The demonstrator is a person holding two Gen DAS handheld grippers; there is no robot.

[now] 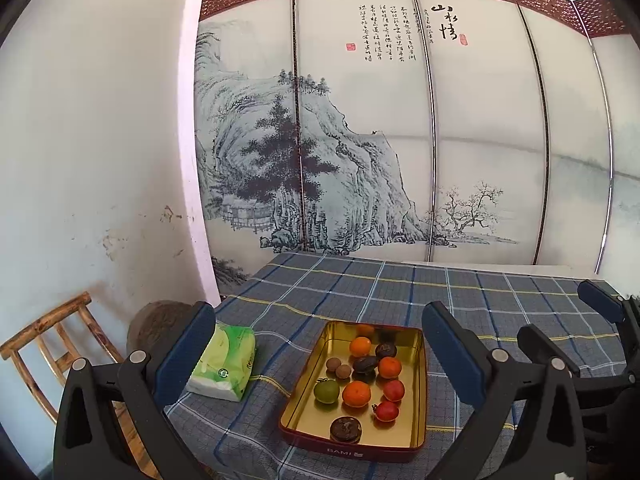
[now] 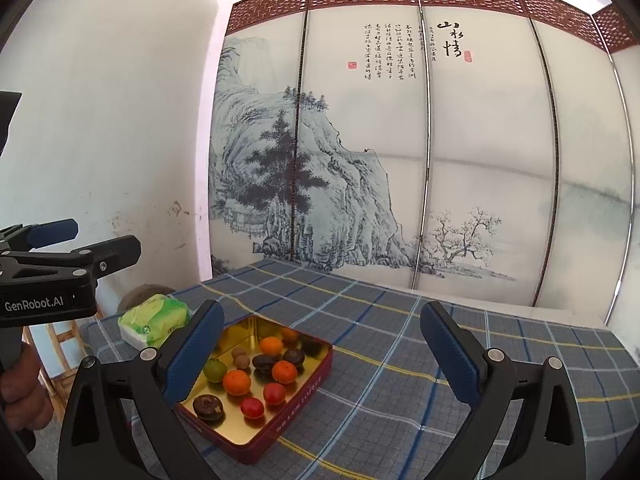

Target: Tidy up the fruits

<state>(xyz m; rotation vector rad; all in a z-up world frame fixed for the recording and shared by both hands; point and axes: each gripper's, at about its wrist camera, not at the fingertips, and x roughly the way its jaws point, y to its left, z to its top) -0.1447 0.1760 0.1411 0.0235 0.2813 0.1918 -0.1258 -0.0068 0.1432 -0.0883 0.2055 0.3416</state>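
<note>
A red tin [image 1: 352, 452] with a gold inside lies on the checked tablecloth [image 1: 360, 280]. It holds oranges [image 1: 356, 394], red fruits [image 1: 394, 390], a green fruit [image 1: 326, 391], dark brown fruits [image 1: 346, 429] and small brown round ones [image 1: 332, 364]. My left gripper [image 1: 319, 312] hovers open in front of the tin, nothing between its fingers. My right gripper [image 2: 322, 308] is open and empty too, with the tin [image 2: 304, 408] low to its left. Each gripper shows in the other's view: the right gripper [image 1: 564, 316] at the right edge, the left gripper [image 2: 106, 236] at the left edge.
A green and white tissue pack [image 1: 224, 364] lies left of the tin near the table's left edge. A wooden chair [image 1: 52, 336] stands at the left beside the wall. A painted folding screen [image 1: 360, 140] closes off the far side. A person's hand [image 2: 20, 396] holds the left gripper.
</note>
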